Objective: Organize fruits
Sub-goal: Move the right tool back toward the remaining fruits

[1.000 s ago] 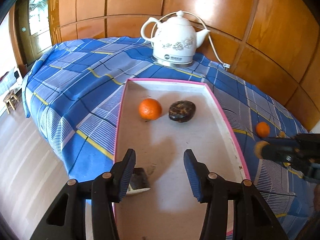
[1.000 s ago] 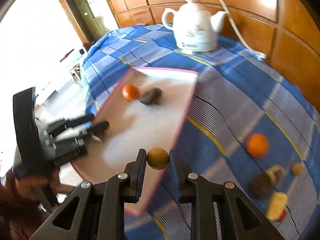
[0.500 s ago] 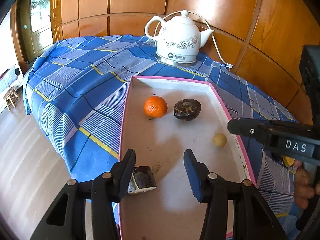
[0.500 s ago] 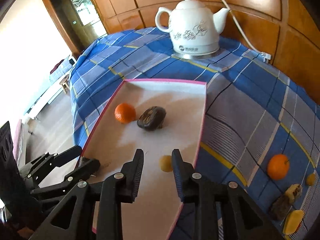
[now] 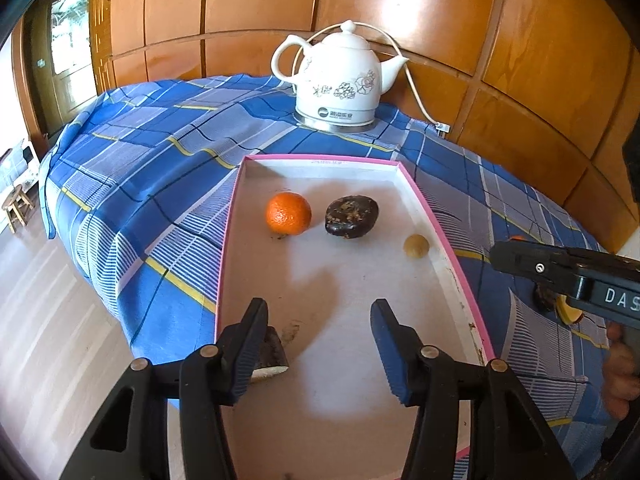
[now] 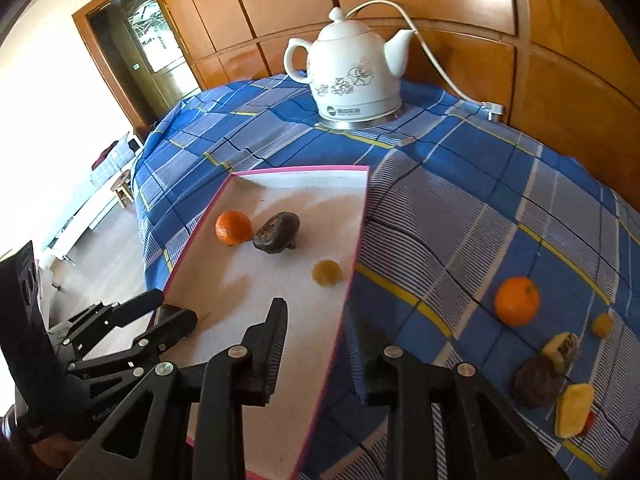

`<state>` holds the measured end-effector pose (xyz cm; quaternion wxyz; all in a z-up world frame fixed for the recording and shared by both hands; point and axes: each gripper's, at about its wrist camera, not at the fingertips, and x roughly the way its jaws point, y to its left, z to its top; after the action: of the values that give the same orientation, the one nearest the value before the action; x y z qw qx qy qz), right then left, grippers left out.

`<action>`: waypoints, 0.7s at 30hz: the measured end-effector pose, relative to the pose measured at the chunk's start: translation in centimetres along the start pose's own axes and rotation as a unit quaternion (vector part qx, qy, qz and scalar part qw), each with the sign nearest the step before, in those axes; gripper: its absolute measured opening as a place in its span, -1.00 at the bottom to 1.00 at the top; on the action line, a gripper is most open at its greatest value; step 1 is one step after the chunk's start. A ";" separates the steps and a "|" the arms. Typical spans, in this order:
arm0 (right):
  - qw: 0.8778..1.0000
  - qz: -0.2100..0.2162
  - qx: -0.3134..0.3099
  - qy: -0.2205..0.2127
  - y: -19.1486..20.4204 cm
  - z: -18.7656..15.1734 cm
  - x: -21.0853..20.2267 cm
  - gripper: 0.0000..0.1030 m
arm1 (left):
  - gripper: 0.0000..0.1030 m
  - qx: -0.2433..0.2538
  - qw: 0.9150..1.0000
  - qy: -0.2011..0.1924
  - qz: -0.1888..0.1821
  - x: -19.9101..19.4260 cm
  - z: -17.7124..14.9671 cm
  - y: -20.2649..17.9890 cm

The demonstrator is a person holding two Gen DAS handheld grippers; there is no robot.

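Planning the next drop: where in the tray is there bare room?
Free: the tray floor from the orange, dark fruit and small yellow fruit down to the left tool; also its far end. Crowded: mid-tray row.

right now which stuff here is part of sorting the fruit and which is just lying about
Part of the job: pink-rimmed tray, the orange, dark fruit and small yellow fruit in it, loose orange and fruit pieces on the cloth.

Lying about: white kettle, its cord, checked cloth.
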<state>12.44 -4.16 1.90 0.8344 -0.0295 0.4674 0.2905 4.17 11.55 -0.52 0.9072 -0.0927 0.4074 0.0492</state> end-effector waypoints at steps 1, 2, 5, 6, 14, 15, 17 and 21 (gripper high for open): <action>1.000 -0.002 0.000 0.000 -0.2 -0.2 -0.3 -0.43 | 0.06 0.002 1.000 0.000 -0.001 0.0 0.0 -0.1; 1.000 -0.004 0.000 -0.001 -0.4 -0.3 -0.5 -0.43 | 0.06 0.003 1.000 0.000 -0.001 -0.1 0.0 -0.2; 1.000 -0.016 -0.001 -0.003 -1.2 -0.7 -1.4 -0.43 | 0.06 0.007 1.000 0.000 -0.002 -0.1 -0.1 -0.5; 1.000 -0.019 -0.001 -0.004 -1.5 -0.9 -1.6 -0.44 | 0.06 0.008 1.000 0.000 -0.002 -0.2 -0.1 -0.5; 0.998 -0.067 0.016 -0.007 -5.9 -2.3 -4.6 -0.41 | 0.06 0.026 1.000 0.000 -0.014 -0.5 -0.1 -1.6; 0.997 -0.074 0.021 -0.008 -6.6 -2.4 -5.0 -0.41 | 0.06 0.029 0.999 0.000 -0.016 -0.5 -0.1 -1.7; 0.995 -0.090 0.033 -0.011 -8.4 -2.9 -6.2 -0.41 | 0.06 0.034 0.999 0.000 -0.020 -0.5 -0.1 -2.1; 0.990 -0.121 0.064 -0.017 -12.2 -3.8 -8.6 -0.41 | 0.06 0.050 0.998 0.003 -0.032 -0.4 -0.1 -3.3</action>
<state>12.40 -19.40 3.89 0.8716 -0.0273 0.4635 0.1572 4.37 8.31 0.14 0.9106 -0.0601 0.4089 -0.0008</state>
